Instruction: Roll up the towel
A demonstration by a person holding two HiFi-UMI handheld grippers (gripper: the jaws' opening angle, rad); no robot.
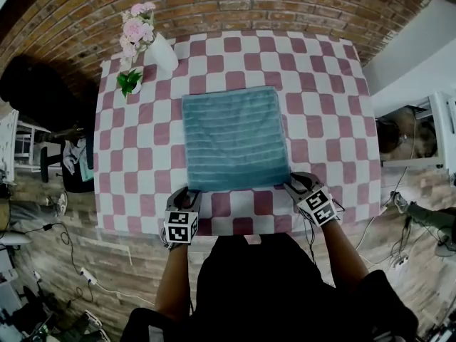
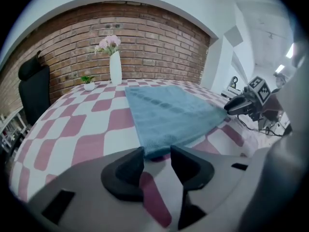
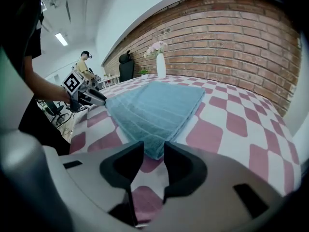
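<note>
At the near edge of the pink-and-white checked worktop, the flat teal ribbed towel lies square. Left gripper and right gripper sit at its near corners, jaws slightly apart around each corner and not pinching. I'd guess that's so the roll starts evenly.

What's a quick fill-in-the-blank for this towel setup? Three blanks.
1. The left gripper and the right gripper each sit at a near ____ of the towel.
2. The white vase holds pink ____.
3. The far wall is built of ____.
Missing: corner; flowers; brick.
</note>
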